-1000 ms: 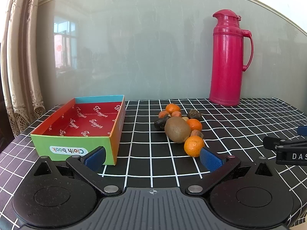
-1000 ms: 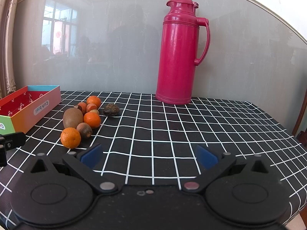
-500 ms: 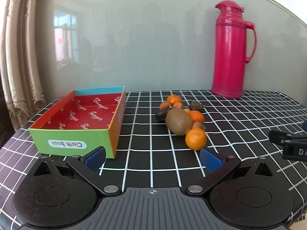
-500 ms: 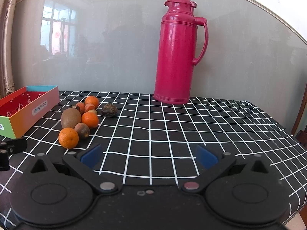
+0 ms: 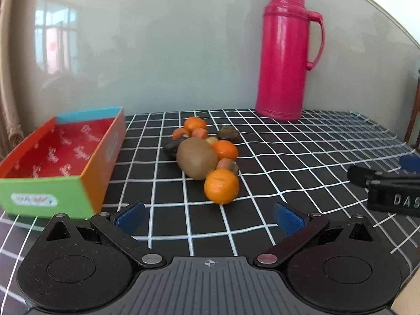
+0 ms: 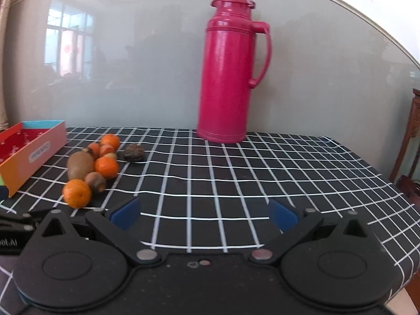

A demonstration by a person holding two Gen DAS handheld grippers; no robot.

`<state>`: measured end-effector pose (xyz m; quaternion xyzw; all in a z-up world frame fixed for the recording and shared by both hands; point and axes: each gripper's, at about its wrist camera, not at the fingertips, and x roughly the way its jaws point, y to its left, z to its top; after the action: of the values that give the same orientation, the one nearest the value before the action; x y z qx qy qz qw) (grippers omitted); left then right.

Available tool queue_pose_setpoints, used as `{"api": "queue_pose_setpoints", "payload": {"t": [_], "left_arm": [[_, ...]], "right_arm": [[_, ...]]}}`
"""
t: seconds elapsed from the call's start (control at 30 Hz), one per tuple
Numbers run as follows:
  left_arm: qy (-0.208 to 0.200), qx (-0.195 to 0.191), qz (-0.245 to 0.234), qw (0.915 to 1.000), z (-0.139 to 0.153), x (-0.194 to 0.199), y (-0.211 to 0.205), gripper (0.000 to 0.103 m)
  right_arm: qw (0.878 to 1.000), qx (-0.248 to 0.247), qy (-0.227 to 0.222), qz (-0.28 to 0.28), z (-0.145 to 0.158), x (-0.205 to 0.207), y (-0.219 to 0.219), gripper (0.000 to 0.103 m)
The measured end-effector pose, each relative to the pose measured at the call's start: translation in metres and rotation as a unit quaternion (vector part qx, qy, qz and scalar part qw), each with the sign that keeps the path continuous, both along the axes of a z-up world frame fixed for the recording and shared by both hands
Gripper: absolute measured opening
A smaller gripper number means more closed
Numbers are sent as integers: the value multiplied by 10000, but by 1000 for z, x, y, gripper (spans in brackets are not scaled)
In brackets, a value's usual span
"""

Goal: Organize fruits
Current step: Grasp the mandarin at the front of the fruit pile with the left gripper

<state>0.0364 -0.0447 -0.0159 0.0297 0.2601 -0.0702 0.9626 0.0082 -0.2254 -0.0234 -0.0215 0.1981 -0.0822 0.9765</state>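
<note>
the left gripper [image 5: 208, 214] hovers low over the checked cloth [image 5: 288, 157], its blue-padded fingers [image 5: 130, 214] spread wide with nothing between them. just ahead of it sits a pile of fruit: a near orange [image 5: 221, 186] at the front, a kiwi [image 5: 196, 158] right behind and touching it, a small brown fruit [image 5: 227, 166] tucked between them on the right, another orange [image 5: 225, 150] behind that, and three smaller orange fruits [image 5: 194, 124] at the back. a dark wrinkled fruit [image 5: 229, 133] lies at the pile's far right edge, and another dark piece [image 5: 172, 147] peeks out left of the kiwi. the box [image 5: 105, 155], red inside with a green front, stands left of the pile, apart from it, and holds no fruit. a pink flask [image 5: 284, 55] stands upright at the back by the wall.

the right gripper [image 6: 203, 214] is also spread wide and holds nothing, aimed at bare cloth [image 6: 236, 170] to the right of the fruit. in its view the near orange [image 6: 76, 193] lies ahead of its left finger, and the flask [image 6: 227, 73] stands straight ahead. part of the right gripper shows at the right edge of the left view.
</note>
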Motion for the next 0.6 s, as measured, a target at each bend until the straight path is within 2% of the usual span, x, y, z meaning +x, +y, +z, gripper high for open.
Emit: {"api": "queue_pose_setpoints", "payload": {"t": [0.07, 0.27, 0.33, 0.37, 0.4, 0.47, 0.53, 0.6], "left_arm": [[-40, 139, -23, 9999, -1, 7, -7, 103], [118, 131, 59, 9998, -6, 34, -17, 102], [185, 140, 64, 9997, -8, 42, -19, 90], [254, 121, 83, 9996, -10, 47, -20, 74], [350, 73, 100, 9993, -12, 52, -20, 65], [540, 34, 138, 9984, -18, 61, -20, 57], [532, 28, 99, 9985, -19, 62, -20, 52], [507, -7, -28, 9987, -19, 63, -23, 38]], "right_arm": [[9998, 76, 43, -168, -1, 5, -7, 103], [9976, 292, 104, -623, -2, 20, -29, 103], [9970, 347, 101, -678, -3, 26, -32, 103], [9970, 376, 104, -675, -3, 29, -33, 103], [9970, 397, 110, -660, -4, 32, -33, 103], [9974, 359, 139, -607, -5, 37, -31, 103], [9978, 301, 207, -558, -8, 42, -28, 103], [9979, 284, 258, -521, -10, 44, -26, 103]]}}
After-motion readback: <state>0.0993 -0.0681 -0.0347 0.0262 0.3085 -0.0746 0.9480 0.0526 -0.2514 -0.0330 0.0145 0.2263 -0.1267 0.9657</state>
